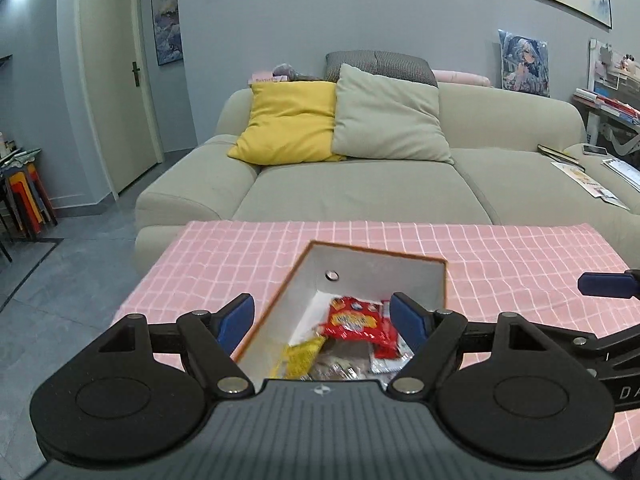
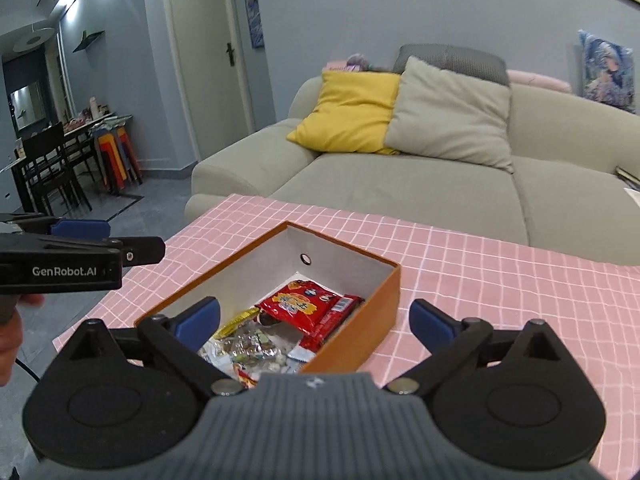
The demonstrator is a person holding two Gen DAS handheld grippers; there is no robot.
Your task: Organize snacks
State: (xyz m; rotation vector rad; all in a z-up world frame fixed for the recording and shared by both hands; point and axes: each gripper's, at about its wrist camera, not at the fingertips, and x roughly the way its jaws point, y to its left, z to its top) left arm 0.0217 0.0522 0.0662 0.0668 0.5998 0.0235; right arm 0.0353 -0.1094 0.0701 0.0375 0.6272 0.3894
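Grey-blue walls, a pale green sofa (image 1: 360,184) with a yellow cushion (image 1: 288,120) and a sage cushion (image 1: 388,116), and a low table under a pink checked cloth (image 1: 520,252) make up the room beyond the tools.

Nearest the right-wrist camera, the right gripper (image 2: 314,320) stands at its widest, blue pads spread well apart with nothing between them; one pad sits over the near left corner of the box, the other over bare cloth to its right. The left gripper (image 1: 322,318) is likewise spread wide and empty, its pads straddling the box's near end. Seen from the right, it juts in as a black bar at the left edge, with part of a hand just below it. Both tools point down toward the box but touch nothing, which suggests a pause between placements, not a grasp.

Between them lies the orange cardboard box with a white lining (image 2: 356,332), set at an angle on the cloth. Inside it are the snacks: a red printed packet (image 2: 304,306) on top, a yellow wrapper (image 2: 236,322) beside it, and clear crinkly wrapped sweets (image 2: 248,350) toward the near end. They lie loosely heaped, likely dropped in rather than arranged. No snack shows on the cloth outside the box, so the gathering looks largely done.
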